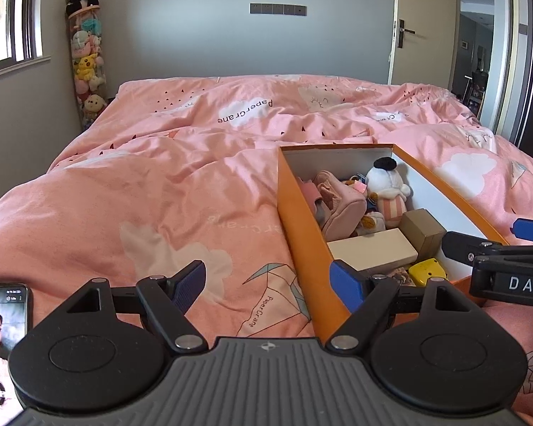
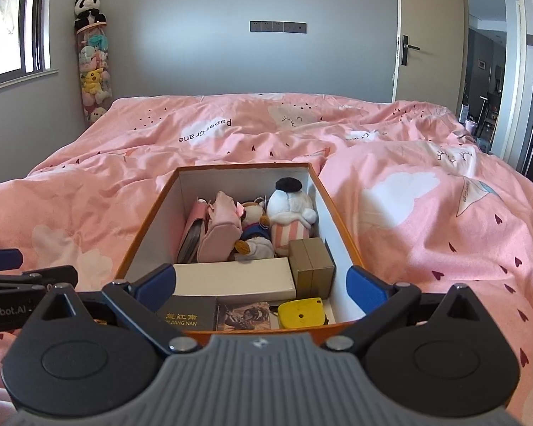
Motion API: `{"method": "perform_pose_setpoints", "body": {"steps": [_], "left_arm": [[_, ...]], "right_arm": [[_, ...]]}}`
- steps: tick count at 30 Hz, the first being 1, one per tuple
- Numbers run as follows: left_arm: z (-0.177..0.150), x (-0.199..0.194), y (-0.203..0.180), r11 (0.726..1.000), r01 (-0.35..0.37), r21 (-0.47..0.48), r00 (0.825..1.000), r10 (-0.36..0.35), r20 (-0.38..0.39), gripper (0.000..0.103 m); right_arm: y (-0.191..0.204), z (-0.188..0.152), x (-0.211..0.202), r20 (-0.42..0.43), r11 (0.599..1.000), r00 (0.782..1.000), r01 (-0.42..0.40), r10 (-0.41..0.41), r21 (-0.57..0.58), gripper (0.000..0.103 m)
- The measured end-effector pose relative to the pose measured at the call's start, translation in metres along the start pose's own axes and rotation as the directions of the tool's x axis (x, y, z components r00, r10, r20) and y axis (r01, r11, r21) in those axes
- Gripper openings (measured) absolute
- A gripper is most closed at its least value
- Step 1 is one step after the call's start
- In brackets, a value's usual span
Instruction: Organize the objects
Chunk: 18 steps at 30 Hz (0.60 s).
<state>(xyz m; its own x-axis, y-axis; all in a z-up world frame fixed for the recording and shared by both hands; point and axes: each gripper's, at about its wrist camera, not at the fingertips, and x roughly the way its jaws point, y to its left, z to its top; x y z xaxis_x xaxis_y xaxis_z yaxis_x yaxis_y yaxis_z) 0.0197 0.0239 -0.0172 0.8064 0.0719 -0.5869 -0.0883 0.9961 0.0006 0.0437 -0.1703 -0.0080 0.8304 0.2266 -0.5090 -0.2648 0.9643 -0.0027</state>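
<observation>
Both grippers sit nearest the lens: your right gripper (image 2: 261,285) hangs over the near end of the orange box (image 2: 144,230), fingers spread wide and empty; your left gripper (image 1: 268,285) straddles the box's left wall, fingers likewise apart, gripping nothing. Inside the box you see a white plush toy (image 2: 291,209), a pink pouch (image 2: 220,238), a white carton (image 2: 234,278), a brown cube box (image 2: 312,262) and a yellow case (image 2: 302,312). Around it, the pink quilt (image 2: 426,230) carries no loose items, so the gathering appears largely done. A phone (image 1: 1,337) lies at the left edge.
</observation>
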Motion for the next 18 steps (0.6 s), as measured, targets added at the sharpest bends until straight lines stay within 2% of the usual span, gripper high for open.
{"method": "perform_pose_setpoints", "body": {"steps": [18], "left_arm": [[-0.011,0.01,-0.004,0.999,-0.051,-0.008,0.998,0.051,-0.041,0.093]], "right_arm": [[-0.003,-0.015,0.013,-0.051,1.0,0.999,0.008,-0.009,-0.005,0.102]]}}
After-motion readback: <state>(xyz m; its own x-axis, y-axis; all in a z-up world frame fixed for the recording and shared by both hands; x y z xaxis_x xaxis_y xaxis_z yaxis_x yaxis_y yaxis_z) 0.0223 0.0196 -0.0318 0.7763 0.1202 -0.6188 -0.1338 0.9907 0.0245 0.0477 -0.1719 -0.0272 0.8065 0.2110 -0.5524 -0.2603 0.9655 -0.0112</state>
